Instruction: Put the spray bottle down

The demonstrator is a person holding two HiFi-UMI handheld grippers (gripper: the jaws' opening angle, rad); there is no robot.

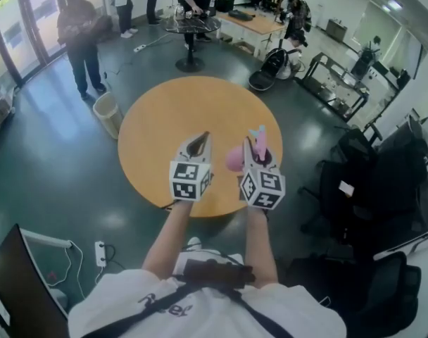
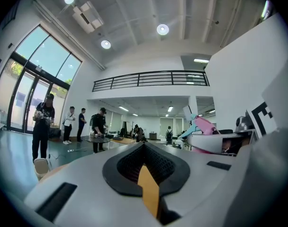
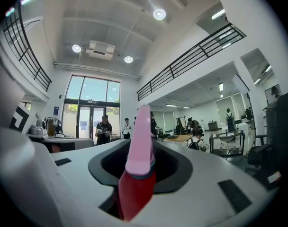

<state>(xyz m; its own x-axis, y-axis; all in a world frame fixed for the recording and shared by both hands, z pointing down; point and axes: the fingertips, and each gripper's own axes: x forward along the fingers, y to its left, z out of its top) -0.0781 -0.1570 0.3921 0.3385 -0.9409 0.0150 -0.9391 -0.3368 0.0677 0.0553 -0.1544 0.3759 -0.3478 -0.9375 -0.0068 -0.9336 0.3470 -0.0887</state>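
1. Right gripper [image 1: 255, 153] is clamped on a pink plastic spray bottle [image 1: 235, 158] with a light-blue nozzle, over the near edge of the round wooden table [image 1: 165, 111].
2. Left gripper [image 1: 198, 145] is just beside it, jaws together, empty.

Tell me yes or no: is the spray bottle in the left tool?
No, the spray bottle is clamped in the right tool; the left tool holds nothing.

spray bottle [image 1: 234, 159] | lower body hidden | behind right gripper [image 1: 256, 153]
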